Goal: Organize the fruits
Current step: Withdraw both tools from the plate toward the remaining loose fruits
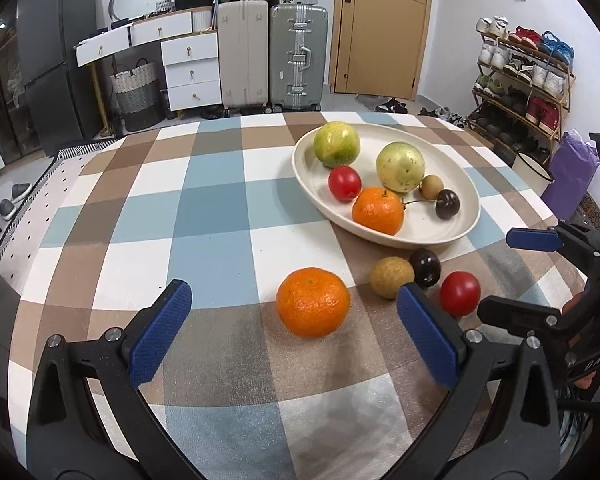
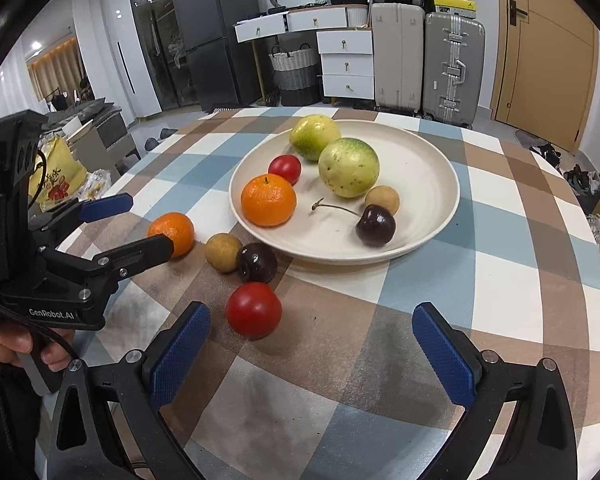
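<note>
- On the checked tablecloth (image 2: 500, 216), the cream plate (image 2: 432, 160) already holds six fruits: two green-yellow round fruits (image 2: 349, 167), a mandarin (image 2: 268, 200), a red tomato-like fruit (image 2: 285, 169), a brown longan-like fruit (image 2: 382, 199) and a dark stemmed cherry (image 2: 375, 225).
- Four fruits lie outside, near the plate's front rim: a loose mandarin (image 1: 313, 302), a brown fruit (image 1: 392, 283) touching a dark cherry (image 1: 425, 267), and a red fruit (image 1: 460, 293).
- Roughly over half looks done (judging by count alone).
- The left gripper (image 1: 294, 334) has its jaws wide apart and empty, the loose mandarin between and just ahead of the pads.
- The right gripper (image 2: 312, 346) is likewise spread and empty, the red fruit just ahead, nearer its left pad.
</note>
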